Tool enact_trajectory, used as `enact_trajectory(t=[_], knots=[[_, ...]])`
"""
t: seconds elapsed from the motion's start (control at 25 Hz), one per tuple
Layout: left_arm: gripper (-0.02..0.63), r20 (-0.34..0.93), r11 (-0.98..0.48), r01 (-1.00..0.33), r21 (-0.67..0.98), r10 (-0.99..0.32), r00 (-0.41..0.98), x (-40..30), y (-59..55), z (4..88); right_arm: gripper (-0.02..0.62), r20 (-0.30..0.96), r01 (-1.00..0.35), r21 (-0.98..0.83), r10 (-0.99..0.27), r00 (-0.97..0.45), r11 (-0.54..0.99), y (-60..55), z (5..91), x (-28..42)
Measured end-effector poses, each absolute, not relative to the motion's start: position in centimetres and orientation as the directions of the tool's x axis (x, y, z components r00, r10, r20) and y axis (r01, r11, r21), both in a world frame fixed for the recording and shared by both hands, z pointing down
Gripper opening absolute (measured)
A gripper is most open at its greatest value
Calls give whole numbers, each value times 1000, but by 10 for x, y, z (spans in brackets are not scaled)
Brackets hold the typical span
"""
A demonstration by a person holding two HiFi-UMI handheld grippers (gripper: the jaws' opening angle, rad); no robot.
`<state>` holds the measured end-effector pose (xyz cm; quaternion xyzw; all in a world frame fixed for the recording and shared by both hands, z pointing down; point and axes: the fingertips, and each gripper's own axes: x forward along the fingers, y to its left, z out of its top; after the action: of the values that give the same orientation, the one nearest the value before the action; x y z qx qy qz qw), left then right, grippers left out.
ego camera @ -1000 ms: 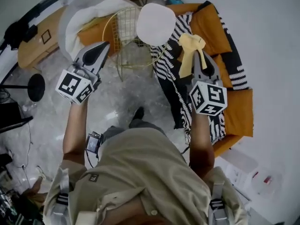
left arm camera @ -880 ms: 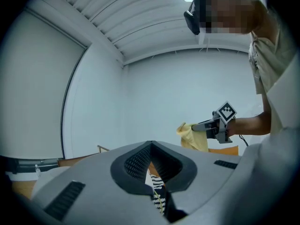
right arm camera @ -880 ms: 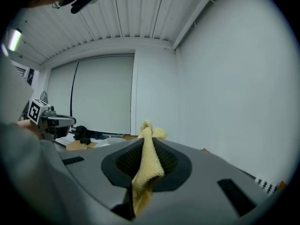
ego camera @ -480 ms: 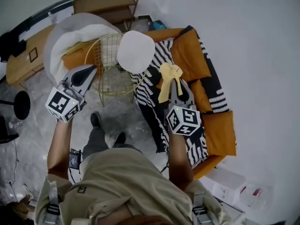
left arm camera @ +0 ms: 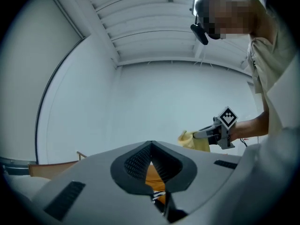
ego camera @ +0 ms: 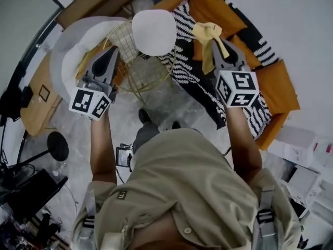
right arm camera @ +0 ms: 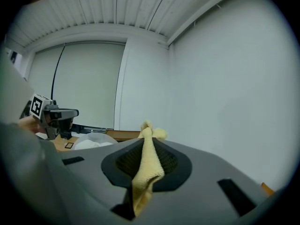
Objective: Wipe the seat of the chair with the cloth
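One orange sofa [ego camera: 276, 82] fills the right of the head view, with a black-and-white striped blanket [ego camera: 192, 72] draped over it. Neither belongs to the job, but the cloth hangs over them, so a low sweep toward the chair could drag it across the blanket.

The gold wire chair [ego camera: 130, 61] stands on the floor between the sofa and a white cushion [ego camera: 70, 56]. It looks light, so a hard sideways wipe may slide or tip it, the more so as nothing steadies it. Its round white seat [ego camera: 153, 31] is bare and not yet touched.

The left tool [ego camera: 110, 56] is pressed together on nothing and held beside the chair's frame, where it could knock the wire.

The right tool [ego camera: 214, 46] pinches the yellow cloth [ego camera: 208, 35] in the air, right of the seat. In the right gripper view only a narrow fold of cloth [right arm camera: 147, 165] sits in the jaws and the rest dangles. Friction on the seat may pull it free, or the bunched cloth may leave the tool's hard tips rubbing the seat.
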<state>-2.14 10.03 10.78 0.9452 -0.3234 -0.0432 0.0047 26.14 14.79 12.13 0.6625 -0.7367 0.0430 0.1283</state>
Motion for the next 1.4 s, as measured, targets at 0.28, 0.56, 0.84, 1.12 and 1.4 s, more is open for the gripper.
enact_trajectory(t=[0.28,0.56,0.84,1.12,1.4], knots=[[15,-68,-837,-544,56,-547,835,-41,35,115,46,234,-994,88,-971,-37,59,100,117,233],[15,1,-871,-488,60,-489,872,-75,7,136,46,233,-1000,25,-972,22,-17,87,136,198],[15,21,-890,-450,71,-449,893,-71,7,153,46,276,-999,27,-960,47,-41,95,168,199],[15,32,-850,-517,103,-517,856,-71,-33,169,46,350,-998,39,-936,-31,47,34,194,193],[15,47,-804,-578,140,-578,815,-64,-70,180,46,343,-991,53,-934,-96,121,-34,190,206]])
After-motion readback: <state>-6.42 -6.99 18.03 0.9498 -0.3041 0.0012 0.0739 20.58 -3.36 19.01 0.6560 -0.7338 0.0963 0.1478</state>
